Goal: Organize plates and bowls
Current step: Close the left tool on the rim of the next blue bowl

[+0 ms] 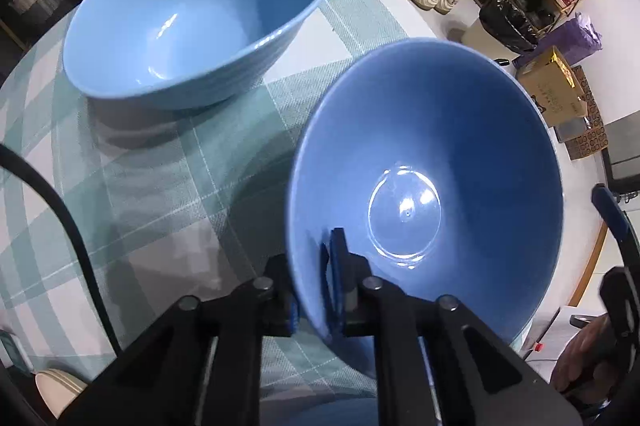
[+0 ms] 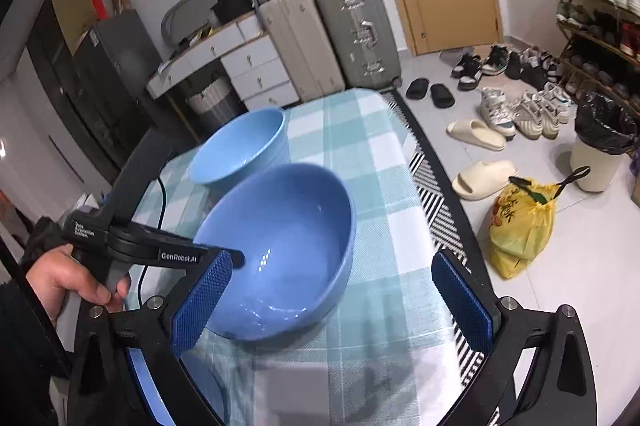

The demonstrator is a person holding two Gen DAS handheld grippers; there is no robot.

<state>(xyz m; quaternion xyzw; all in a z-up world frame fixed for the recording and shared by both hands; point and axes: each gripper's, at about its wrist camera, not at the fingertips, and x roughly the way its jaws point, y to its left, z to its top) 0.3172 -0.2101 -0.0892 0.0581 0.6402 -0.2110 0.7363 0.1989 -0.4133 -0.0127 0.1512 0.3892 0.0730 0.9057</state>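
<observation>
left claw (image 1: 314,300): clamped on near rim of darker blue bowl (image 1: 432,178), one pad inside, one outside, likely for lifting. right claw (image 2: 334,302): pads apart, empty, hovering near that bowl. lighter blue bowl (image 1: 192,14): far left on checked bench (image 1: 160,186), probable nesting target.

Left hand-held gripper (image 1: 314,290) clamped, right hand-held gripper (image 2: 332,302) spread wide

Leaving bare tabletop (image 2: 384,186) open right of the darker bowl (image 2: 288,246); blocking the far-left way, the lighter bowl (image 2: 244,146) standing just beside it.
</observation>
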